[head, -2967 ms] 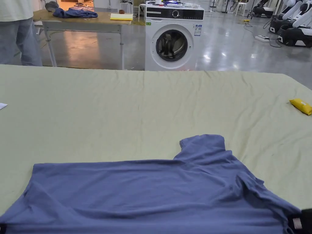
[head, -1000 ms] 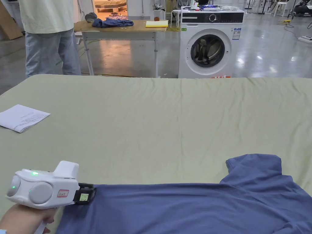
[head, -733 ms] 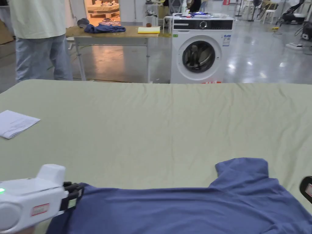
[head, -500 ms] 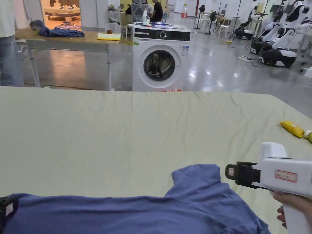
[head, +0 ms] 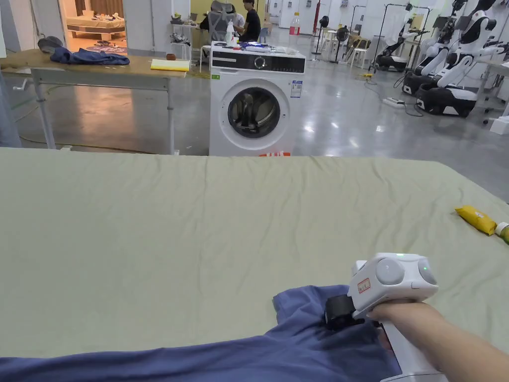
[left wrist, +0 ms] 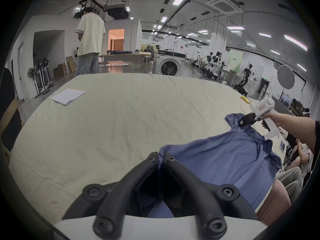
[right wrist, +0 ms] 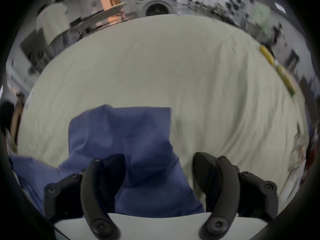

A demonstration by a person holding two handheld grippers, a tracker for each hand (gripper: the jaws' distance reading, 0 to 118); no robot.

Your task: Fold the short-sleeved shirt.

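While our left gripper (left wrist: 160, 159) stays clenched on the blue shirt (left wrist: 216, 159) hem to anchor it, our right gripper (right wrist: 158, 171) straddles its sleeve (right wrist: 131, 127), jaws apart, apparently ready to fold it inward.

Shirt (head: 298, 348) is a plain slate blue, no print on it at all. It's lying on a pale sage-green sheet (head: 199, 224), also plain. The right gripper (head: 340, 312) has a white body with black jaws and a tiny green light on top; left gripper (left wrist: 160, 159) jaws are black too. Yellow packet (head: 476, 220) over by the far edge. White papers (left wrist: 68, 96) on the sheet. Washer (head: 256, 102) behind is white with a black panel. Another dark blue cloth (head: 87, 56) sits on a tan table (head: 99, 69) with a yellow pad (head: 170, 65).
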